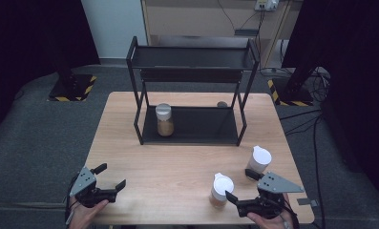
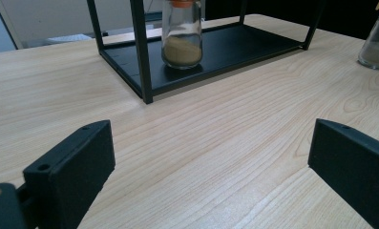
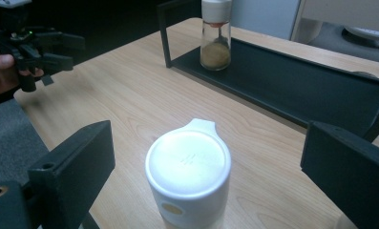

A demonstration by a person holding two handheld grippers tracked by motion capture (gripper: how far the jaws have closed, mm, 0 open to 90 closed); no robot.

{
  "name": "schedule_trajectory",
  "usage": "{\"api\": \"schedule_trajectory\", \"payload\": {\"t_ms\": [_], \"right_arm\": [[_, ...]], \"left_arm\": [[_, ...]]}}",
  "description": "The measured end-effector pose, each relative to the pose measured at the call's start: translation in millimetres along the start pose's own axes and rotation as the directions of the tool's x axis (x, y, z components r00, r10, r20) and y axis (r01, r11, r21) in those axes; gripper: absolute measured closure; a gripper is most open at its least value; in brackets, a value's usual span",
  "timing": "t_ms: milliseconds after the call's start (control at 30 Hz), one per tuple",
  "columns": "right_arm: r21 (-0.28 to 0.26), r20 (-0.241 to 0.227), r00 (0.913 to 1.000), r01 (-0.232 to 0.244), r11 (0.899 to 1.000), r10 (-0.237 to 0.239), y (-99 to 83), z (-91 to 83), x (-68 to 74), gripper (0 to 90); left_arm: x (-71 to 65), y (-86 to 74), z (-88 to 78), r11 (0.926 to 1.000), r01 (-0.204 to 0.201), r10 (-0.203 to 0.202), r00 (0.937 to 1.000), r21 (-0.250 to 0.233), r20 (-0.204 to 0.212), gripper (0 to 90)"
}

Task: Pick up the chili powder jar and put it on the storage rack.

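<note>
One jar (image 1: 164,119) already standing on the bottom shelf of the black rack (image 1: 192,125), in the middle of the high view, near the rack's left post. Same jar at the top of the left gripper view (image 2: 181,34) and top middle of the right gripper view (image 3: 215,36), brown powder low inside it.

Two more jars left out on the table (image 1: 144,167): a near jar (image 1: 221,190) at the lower right of the high view, and a far jar (image 1: 258,160) just up and right of it. So, by the look of it, about one third done, two jars to go, top shelf bare.

Right gripper (image 1: 244,188) at the lower right, jaws wide, near jar right between them (image 3: 188,188) but not squeezed yet. Probably next to be picked up.

Left gripper (image 1: 112,176) at the lower left, jaws wide too, holding nothing, well apart from every jar.

No words to read anywhere. Just a small raised mark on the near jar's white lid, too faint to make out.
</note>
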State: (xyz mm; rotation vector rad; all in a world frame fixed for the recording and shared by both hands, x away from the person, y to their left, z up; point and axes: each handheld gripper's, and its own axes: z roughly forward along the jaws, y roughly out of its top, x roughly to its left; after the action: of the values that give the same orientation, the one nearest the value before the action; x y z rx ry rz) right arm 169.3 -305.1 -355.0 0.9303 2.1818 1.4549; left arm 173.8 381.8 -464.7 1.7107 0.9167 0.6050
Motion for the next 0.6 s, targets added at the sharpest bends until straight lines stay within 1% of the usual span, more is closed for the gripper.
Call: {"api": "schedule_trajectory", "payload": {"t_ms": [300, 467, 600], "right_arm": [[0.059, -0.014, 0.9999, -0.005, 0.998, 0.006, 4.1, 23.4, 1.1, 5.0], [0.089, -0.011, 0.9999, -0.011, 0.996, 0.012, 5.1, 34.6, 4.1, 6.2], [0.121, 0.001, 1.0, -0.001, 0.993, 0.001, 6.4, 43.7, 9.6, 7.8]], "left_arm": [[0.5, 0.0, -0.3, 1.0, 0.001, -0.001, 1.0, 0.001, 0.002, 0.7], [0.2, 0.4, 0.0, 1.0, -0.002, 0.002, 1.0, 0.003, 0.003, 0.8], [0.3, 0.3, -0.1, 1.0, -0.002, 0.002, 1.0, 0.003, 0.003, 0.7]]}}
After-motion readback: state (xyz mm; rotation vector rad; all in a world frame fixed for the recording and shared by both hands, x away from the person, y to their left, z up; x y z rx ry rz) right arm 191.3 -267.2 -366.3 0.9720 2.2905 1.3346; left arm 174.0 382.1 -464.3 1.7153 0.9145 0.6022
